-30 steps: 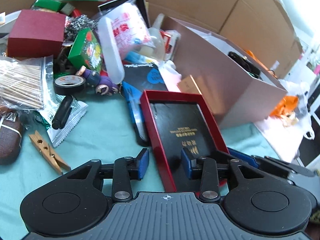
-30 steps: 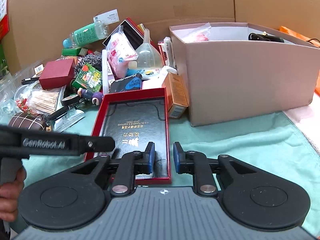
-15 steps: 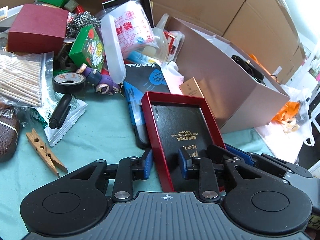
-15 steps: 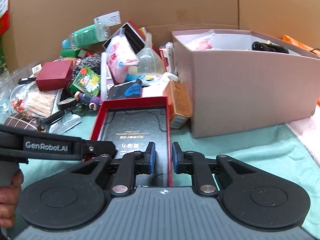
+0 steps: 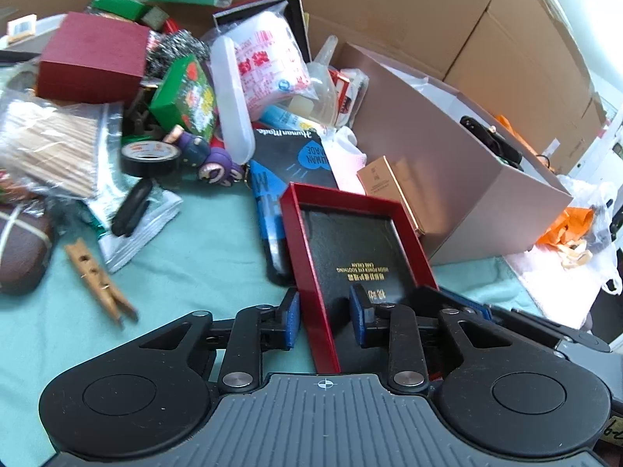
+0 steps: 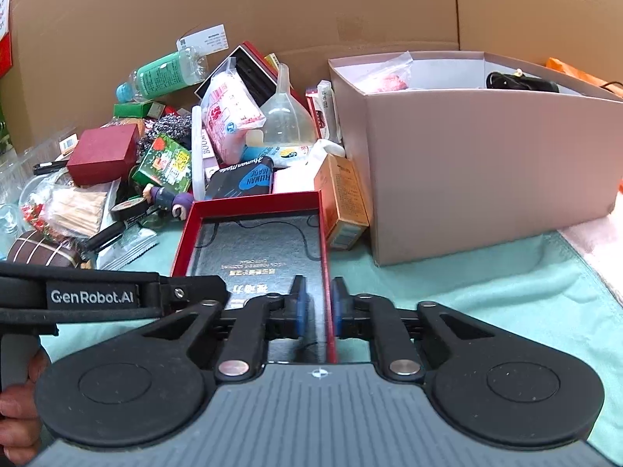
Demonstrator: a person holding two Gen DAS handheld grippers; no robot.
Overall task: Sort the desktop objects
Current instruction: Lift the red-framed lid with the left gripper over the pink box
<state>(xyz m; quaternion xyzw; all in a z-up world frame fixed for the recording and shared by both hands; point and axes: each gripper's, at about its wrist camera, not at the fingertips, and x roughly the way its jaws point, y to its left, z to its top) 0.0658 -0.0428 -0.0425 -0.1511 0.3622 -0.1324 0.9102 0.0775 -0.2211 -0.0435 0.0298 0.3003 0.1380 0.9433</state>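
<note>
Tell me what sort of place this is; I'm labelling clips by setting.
Probably a staged sorting table in a storeroom or workshop, not a home desk: plain cardboard walls behind, a teal cloth over the surface, and a jumbled pile of household odds and ends beside a grey collecting box.
</note>
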